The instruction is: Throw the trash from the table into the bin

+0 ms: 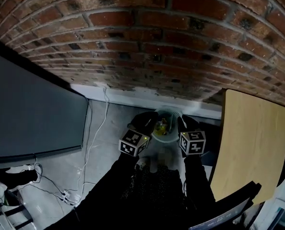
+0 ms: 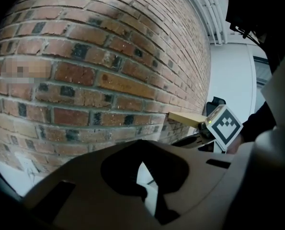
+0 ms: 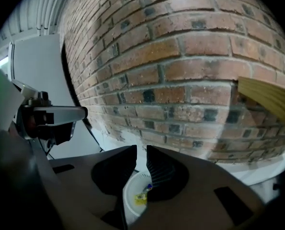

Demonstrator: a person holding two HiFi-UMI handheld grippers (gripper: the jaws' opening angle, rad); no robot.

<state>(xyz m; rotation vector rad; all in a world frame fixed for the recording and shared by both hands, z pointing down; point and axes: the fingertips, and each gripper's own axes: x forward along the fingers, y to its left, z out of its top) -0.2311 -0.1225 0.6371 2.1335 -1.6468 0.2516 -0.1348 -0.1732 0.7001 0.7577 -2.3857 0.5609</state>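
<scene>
Down on the floor [image 1: 108, 128], right up against the brick wall [image 1: 156, 32], sits the white bin [image 1: 167, 139]. The trash [image 1: 160, 126] is already inside it: a yellowish wrapper w/ a bit of blue, lying on the bottom.

Both grippers hang over the bin in the head view, one on each side of the rim. The left gripper [image 1: 151, 120] is on the left and the right gripper [image 1: 184, 123] on the right, each marker cube facing up at the cam.

Fingers:
- Left gripper view: pads pinched together at the tips w/ nothing caught in them. Only a thin white sliver shows below where they meet, can't tell what that is.
- Right gripper view: pads narrow but def not touching, a slim gap runs btwn them. The bin and the yellow trash show through that gap, well below the pads and not touching them. So nothing's in the right fingers either.

Other stuff: the light wood table [image 1: 252, 147] is off to the right, its corner near the wall, and no trash shows on the part in view. A dark panel [image 1: 27, 109] fills the left side, w/ white cables [image 1: 92, 143] trailing across the floor beside it.
</scene>
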